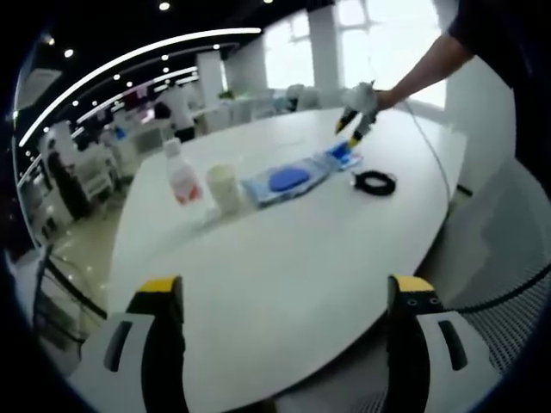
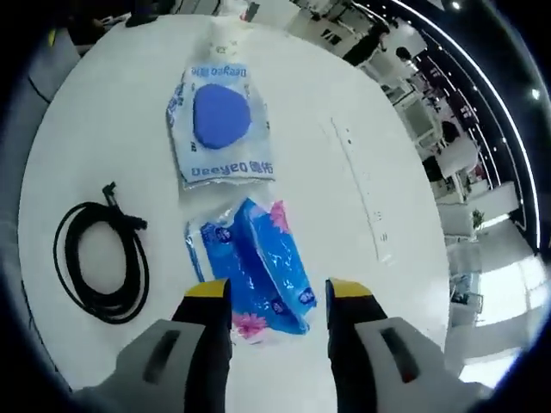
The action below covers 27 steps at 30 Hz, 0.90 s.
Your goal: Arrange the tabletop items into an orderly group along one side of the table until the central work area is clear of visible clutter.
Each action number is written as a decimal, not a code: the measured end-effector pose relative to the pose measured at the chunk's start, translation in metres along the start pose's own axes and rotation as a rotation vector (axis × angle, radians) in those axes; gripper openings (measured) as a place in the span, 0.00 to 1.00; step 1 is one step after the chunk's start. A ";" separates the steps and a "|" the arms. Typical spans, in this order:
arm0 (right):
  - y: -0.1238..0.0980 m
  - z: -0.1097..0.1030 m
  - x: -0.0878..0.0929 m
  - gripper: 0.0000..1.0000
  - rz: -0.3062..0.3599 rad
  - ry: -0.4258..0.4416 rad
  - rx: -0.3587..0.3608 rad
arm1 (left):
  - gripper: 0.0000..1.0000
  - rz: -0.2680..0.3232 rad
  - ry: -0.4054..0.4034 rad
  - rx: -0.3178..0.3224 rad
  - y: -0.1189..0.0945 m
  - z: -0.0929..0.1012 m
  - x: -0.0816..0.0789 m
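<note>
A broad white oval table (image 1: pixel 284 284) stands in a bright open office, with curved ceiling light strips, tall windows at the far end and people at desks in the distance. In the left gripper view the left gripper (image 1: pixel 284 297) hangs over the near table edge, fingers spread wide with nothing between them. Lined up across the table are a small bottle (image 1: pixel 182 175), a pale cup (image 1: pixel 224 187), a wipes pack (image 1: pixel 288 180) and a coiled black cable (image 1: pixel 374 181). The right gripper (image 2: pixel 277 297) (held by an outstretched arm) has its parted fingers straddling a blue tissue pack (image 2: pixel 263 262), not yet clamped, beside the cable.
</note>
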State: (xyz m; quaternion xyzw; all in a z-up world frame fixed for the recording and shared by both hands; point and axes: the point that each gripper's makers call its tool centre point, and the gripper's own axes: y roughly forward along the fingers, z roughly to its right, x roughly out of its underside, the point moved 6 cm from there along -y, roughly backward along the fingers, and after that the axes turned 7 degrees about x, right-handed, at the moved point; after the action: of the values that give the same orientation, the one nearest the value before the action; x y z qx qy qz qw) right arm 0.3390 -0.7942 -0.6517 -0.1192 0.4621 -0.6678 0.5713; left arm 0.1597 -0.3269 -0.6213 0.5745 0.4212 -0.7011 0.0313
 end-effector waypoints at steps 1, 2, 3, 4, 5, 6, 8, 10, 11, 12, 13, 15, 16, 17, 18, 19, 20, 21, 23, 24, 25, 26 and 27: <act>-0.003 -0.001 0.000 0.53 0.001 0.029 0.005 | 0.96 0.005 -0.001 0.000 0.000 0.000 -0.001; -0.008 -0.002 0.000 0.56 0.002 0.069 0.019 | 0.96 0.015 -0.002 0.000 -0.001 0.000 -0.002; -0.011 -0.004 0.001 0.58 0.002 0.091 0.022 | 0.97 0.021 -0.004 0.000 -0.001 0.000 -0.003; -0.015 -0.005 0.001 0.60 0.002 0.113 0.024 | 0.97 0.024 -0.005 0.000 -0.001 0.000 -0.003; -0.019 -0.008 0.002 0.60 0.006 0.143 0.030 | 0.97 0.032 -0.006 -0.001 -0.001 0.000 -0.004; -0.024 -0.010 0.002 0.61 0.008 0.169 0.033 | 0.97 0.042 -0.007 -0.001 -0.002 0.001 -0.005; -0.030 -0.014 0.002 0.64 0.012 0.241 0.041 | 0.98 0.053 -0.007 -0.004 -0.002 0.000 -0.007; -0.036 -0.019 0.001 0.71 0.031 0.320 0.061 | 1.00 0.067 -0.005 -0.013 -0.003 0.000 -0.009; -0.041 -0.022 0.000 0.74 0.040 0.351 0.085 | 1.00 0.074 -0.001 -0.019 -0.004 -0.001 -0.010; -0.043 -0.025 -0.001 0.76 0.049 0.360 0.090 | 1.00 0.080 0.000 -0.022 -0.004 -0.001 -0.011; -0.046 -0.028 -0.002 0.78 0.057 0.372 0.095 | 1.00 0.087 -0.002 -0.022 -0.005 -0.001 -0.012; -0.051 -0.038 -0.005 0.82 0.073 0.391 0.099 | 1.00 0.093 0.000 -0.020 -0.005 -0.001 -0.013; -0.053 -0.042 -0.006 0.84 0.080 0.397 0.101 | 1.00 0.096 0.002 -0.019 -0.005 -0.001 -0.013; -0.056 -0.047 -0.009 0.85 0.096 0.418 0.103 | 1.00 0.099 0.004 -0.016 -0.005 -0.001 -0.013; -0.057 -0.051 -0.011 0.86 0.114 0.441 0.097 | 1.00 0.101 0.004 -0.014 -0.005 0.000 -0.013; -0.059 -0.055 -0.012 0.87 0.123 0.462 0.097 | 1.00 0.102 0.006 -0.013 -0.005 0.000 -0.014; -0.061 -0.061 -0.013 0.87 0.126 0.468 0.093 | 1.00 0.105 0.007 -0.010 -0.005 0.001 -0.014; -0.062 -0.065 -0.014 0.88 0.132 0.468 0.091 | 1.00 0.107 0.007 -0.008 -0.005 0.001 -0.014; -0.063 -0.074 -0.015 0.89 0.142 0.483 0.089 | 1.00 0.110 0.007 -0.005 -0.005 0.001 -0.015; -0.063 -0.079 -0.015 0.89 0.140 0.490 0.084 | 1.00 0.113 0.008 -0.004 -0.005 0.002 -0.016; -0.063 -0.082 -0.015 0.89 0.137 0.497 0.082 | 1.00 0.114 0.007 -0.002 -0.005 0.002 -0.016; -0.064 -0.087 -0.015 0.89 0.135 0.508 0.081 | 1.00 0.115 0.008 -0.001 -0.005 0.002 -0.016; -0.064 -0.090 -0.015 0.89 0.138 0.516 0.082 | 1.00 0.115 0.009 -0.001 -0.005 0.002 -0.016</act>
State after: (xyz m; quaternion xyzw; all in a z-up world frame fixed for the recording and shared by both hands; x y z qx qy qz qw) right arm 0.2403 -0.7434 -0.6467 0.1099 0.5719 -0.6537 0.4832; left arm 0.1612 -0.3316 -0.6051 0.6011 0.3877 -0.6954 0.0700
